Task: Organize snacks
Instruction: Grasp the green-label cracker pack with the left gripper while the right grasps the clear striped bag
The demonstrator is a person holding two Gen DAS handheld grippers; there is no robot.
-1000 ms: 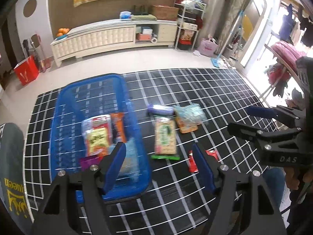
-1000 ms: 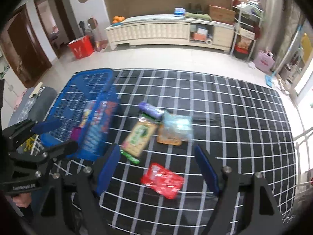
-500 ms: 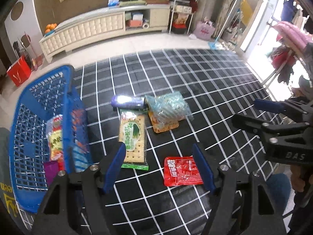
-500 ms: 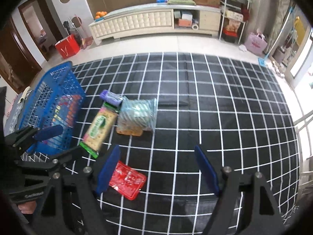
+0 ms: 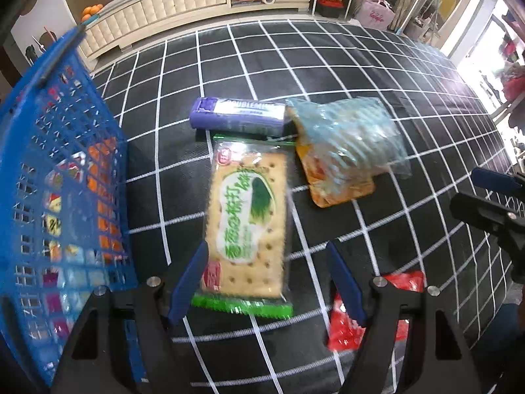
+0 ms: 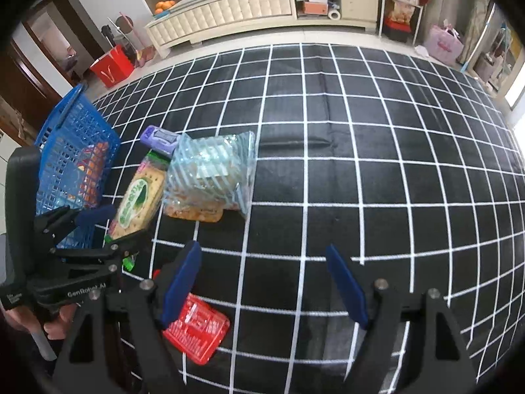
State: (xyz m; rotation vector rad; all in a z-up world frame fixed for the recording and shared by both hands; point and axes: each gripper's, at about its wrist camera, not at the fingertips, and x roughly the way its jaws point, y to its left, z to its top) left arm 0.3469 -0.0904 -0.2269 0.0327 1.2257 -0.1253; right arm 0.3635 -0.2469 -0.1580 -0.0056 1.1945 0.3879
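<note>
A green-and-cream cracker pack (image 5: 249, 223) lies on the black grid mat, and its near end sits between the fingers of my open left gripper (image 5: 267, 282). A purple gum pack (image 5: 238, 116) lies behind it. A clear blue-striped bag (image 5: 347, 138) rests on an orange packet (image 5: 341, 190) to the right. A red packet (image 5: 364, 315) lies under the left gripper's right finger. The blue basket (image 5: 49, 151) with several snacks stands at the left. My right gripper (image 6: 262, 282) is open and empty, above the mat beside the red packet (image 6: 197, 328). The cracker pack (image 6: 137, 197) and the bag (image 6: 210, 170) lie ahead of it to the left.
The black mat with white grid lines (image 6: 361, 151) covers the floor. A long cream cabinet (image 6: 229, 10) stands along the far wall, with a red bag (image 6: 111, 65) and a shelf rack (image 6: 400, 6) near it. The left gripper shows in the right wrist view (image 6: 108, 233).
My left gripper has moved right from over the basket and down onto the cracker pack. My right gripper has moved forward and lower over the mat. Both stay open.
</note>
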